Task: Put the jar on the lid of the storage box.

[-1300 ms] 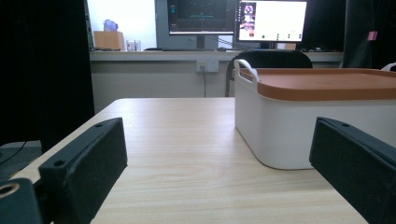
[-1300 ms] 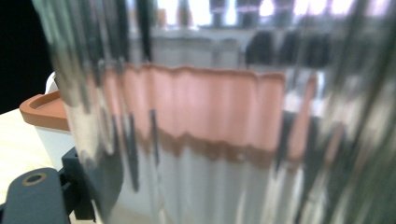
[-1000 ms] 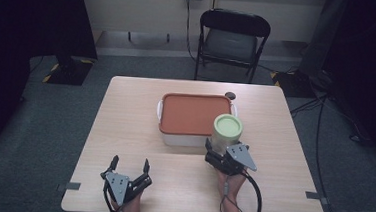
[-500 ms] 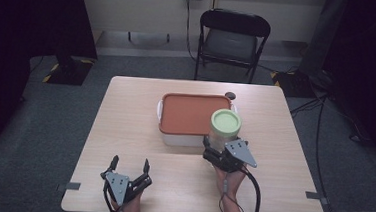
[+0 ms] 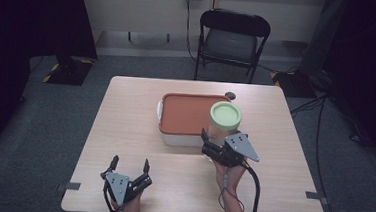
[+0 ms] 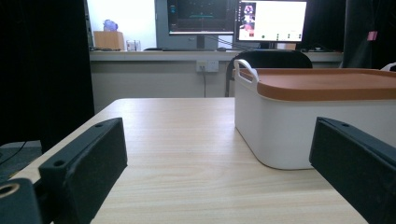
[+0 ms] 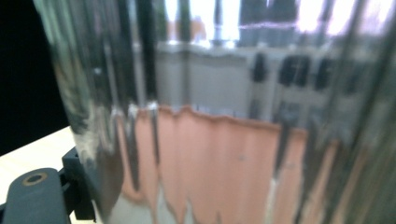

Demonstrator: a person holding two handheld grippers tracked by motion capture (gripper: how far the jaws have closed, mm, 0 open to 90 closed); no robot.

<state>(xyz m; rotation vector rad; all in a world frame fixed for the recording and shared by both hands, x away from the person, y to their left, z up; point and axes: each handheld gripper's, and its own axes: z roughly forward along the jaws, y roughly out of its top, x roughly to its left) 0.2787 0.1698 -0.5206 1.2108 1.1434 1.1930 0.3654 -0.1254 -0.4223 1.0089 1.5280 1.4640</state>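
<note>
The right gripper (image 5: 212, 144) is clamped on a clear jar with a pale green lid (image 5: 225, 115), its jaws closed against the jar's lower body; in the right gripper view the ribbed glass (image 7: 224, 121) presses up close between the jaws. Over the last second the jar has travelled away from the table's near edge and a little toward its left edge, and it now stands upright at the near right corner of the white storage box (image 5: 174, 135), its lid overlapping the box's orange lid (image 5: 188, 113) in the high view. Whether the jar's base is lifted above that lid or just beside the box wall cannot be told from here. By my reading, the jar is being carried toward the box, likely to be set on top of it, and the carry is about half done.

The left gripper (image 5: 130, 167) has not moved: it rests near the near left corner of the table (image 5: 136, 97), jaws spread wide and holding nothing. In the left gripper view it looks along the tabletop at the box's side and white handle (image 6: 245, 70).

Farther out, a small dark round object (image 5: 231, 95) lies near the far edge, just beyond the box's far right corner. A black folding chair (image 5: 233, 36) stands on the floor past the far edge. The box's closed lid is the main obstacle if the jar is meant to go inside; the box rim is what the jar's base must clear.
</note>
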